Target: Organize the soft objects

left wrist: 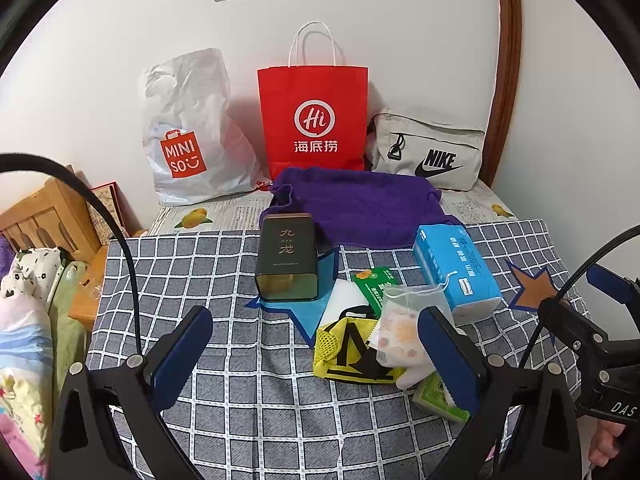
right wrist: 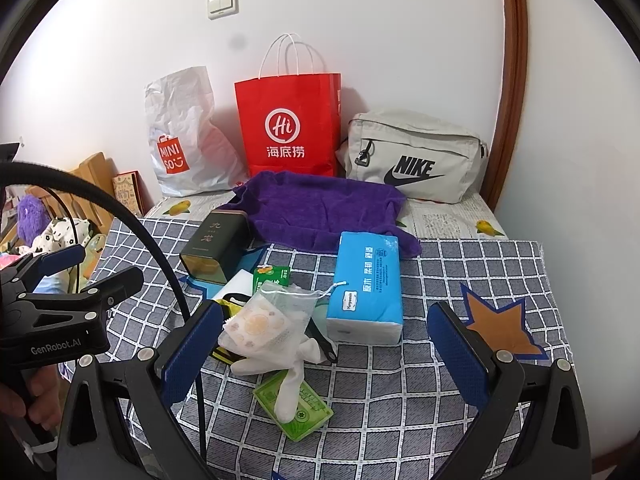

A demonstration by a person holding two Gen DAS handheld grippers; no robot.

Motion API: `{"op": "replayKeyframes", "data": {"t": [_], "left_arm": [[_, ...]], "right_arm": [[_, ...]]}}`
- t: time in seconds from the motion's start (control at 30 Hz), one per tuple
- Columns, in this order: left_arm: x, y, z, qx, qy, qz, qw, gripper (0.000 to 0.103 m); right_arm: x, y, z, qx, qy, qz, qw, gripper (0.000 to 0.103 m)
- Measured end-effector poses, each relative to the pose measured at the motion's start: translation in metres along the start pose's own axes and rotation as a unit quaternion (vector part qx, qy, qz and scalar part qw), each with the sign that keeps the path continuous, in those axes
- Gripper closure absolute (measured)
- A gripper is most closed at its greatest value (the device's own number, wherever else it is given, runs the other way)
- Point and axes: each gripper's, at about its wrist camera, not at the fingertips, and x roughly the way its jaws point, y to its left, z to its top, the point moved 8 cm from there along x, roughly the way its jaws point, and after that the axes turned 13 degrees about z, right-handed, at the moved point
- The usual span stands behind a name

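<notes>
A purple towel (left wrist: 360,204) (right wrist: 320,208) lies at the back of the checked cloth. A blue tissue pack (left wrist: 456,272) (right wrist: 368,284) lies in front of it. A white mesh pouch (left wrist: 404,328) (right wrist: 268,320) rests on a yellow mesh bag (left wrist: 348,352), with a white glove (right wrist: 292,376) beneath. My left gripper (left wrist: 316,356) is open and empty, just in front of this pile. My right gripper (right wrist: 328,356) is open and empty, its fingers either side of the pouch and tissue pack.
A dark tea tin (left wrist: 288,260) (right wrist: 216,248) stands on a blue star. An orange star (right wrist: 500,324) lies right. A MINISO bag (left wrist: 184,132), a red paper bag (left wrist: 312,120) and a Nike pouch (left wrist: 432,152) lean on the wall. A green pack (right wrist: 296,408) lies near.
</notes>
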Motion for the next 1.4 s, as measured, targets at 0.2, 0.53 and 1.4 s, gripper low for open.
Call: {"op": "replayKeyframes", "data": {"t": [0.2, 0.53, 1.4], "left_arm": [[0.000, 0.000, 0.001, 0.000, 0.000, -0.001, 1.0000, 0.000], [0.000, 0.001, 0.001, -0.002, 0.001, -0.005, 1.0000, 0.000], [0.066, -0.001, -0.023, -0.026, 0.065, -0.028, 0.9972, 0.000]], "right_arm": [[0.000, 0.001, -0.001, 0.001, 0.000, 0.004, 1.000, 0.002], [0.003, -0.003, -0.001, 0.012, 0.002, 0.019, 1.000, 0.002], [0.080, -0.019, -0.084, -0.006, 0.115, 0.073, 0.991, 0.002]]}}
